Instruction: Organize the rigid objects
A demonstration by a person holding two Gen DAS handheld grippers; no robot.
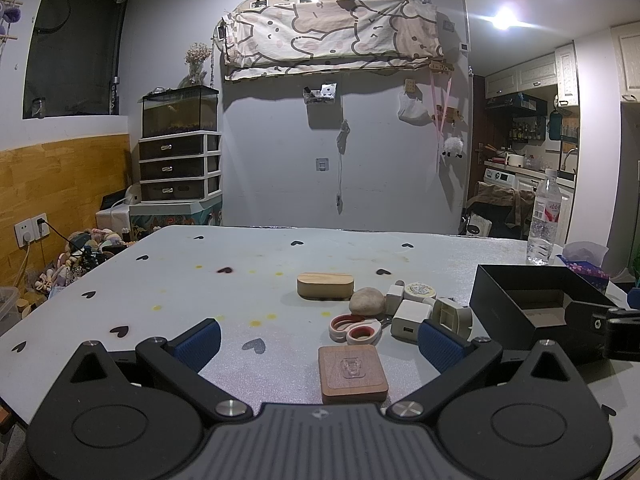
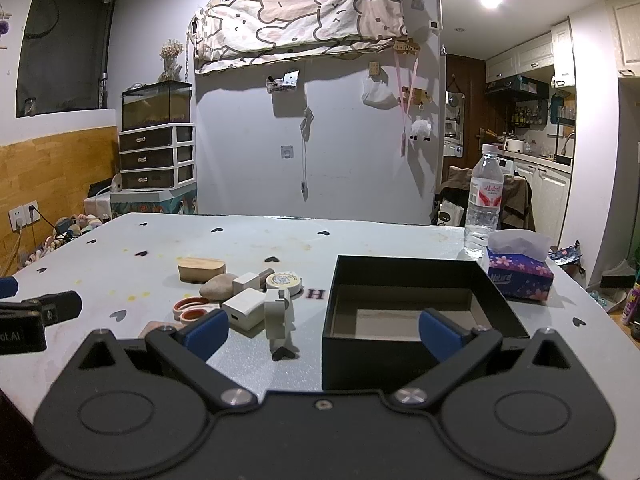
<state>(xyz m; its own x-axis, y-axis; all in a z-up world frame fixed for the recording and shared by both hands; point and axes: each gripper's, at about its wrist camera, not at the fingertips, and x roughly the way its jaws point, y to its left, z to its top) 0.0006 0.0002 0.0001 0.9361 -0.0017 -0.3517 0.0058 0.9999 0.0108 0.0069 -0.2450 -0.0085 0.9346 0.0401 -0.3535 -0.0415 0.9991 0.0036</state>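
A cluster of small items lies mid-table: a square wooden coaster [image 1: 353, 373], red-and-white scissors [image 1: 355, 327], a stone [image 1: 367, 301], an oval wooden box [image 1: 325, 286], a white charger cube [image 1: 410, 316], a tape roll [image 1: 419, 291] and a beige plastic piece [image 2: 279, 314]. An empty black box [image 2: 416, 320] stands to their right. My left gripper [image 1: 318, 344] is open, the coaster between its blue pads. My right gripper [image 2: 322, 332] is open in front of the black box's near wall, holding nothing.
A water bottle [image 2: 483, 204] and a purple tissue box [image 2: 520, 270] stand at the table's far right corner. The table [image 1: 180, 280] carries heart stickers and yellow stains. Drawers and a fish tank stand against the back wall on the left.
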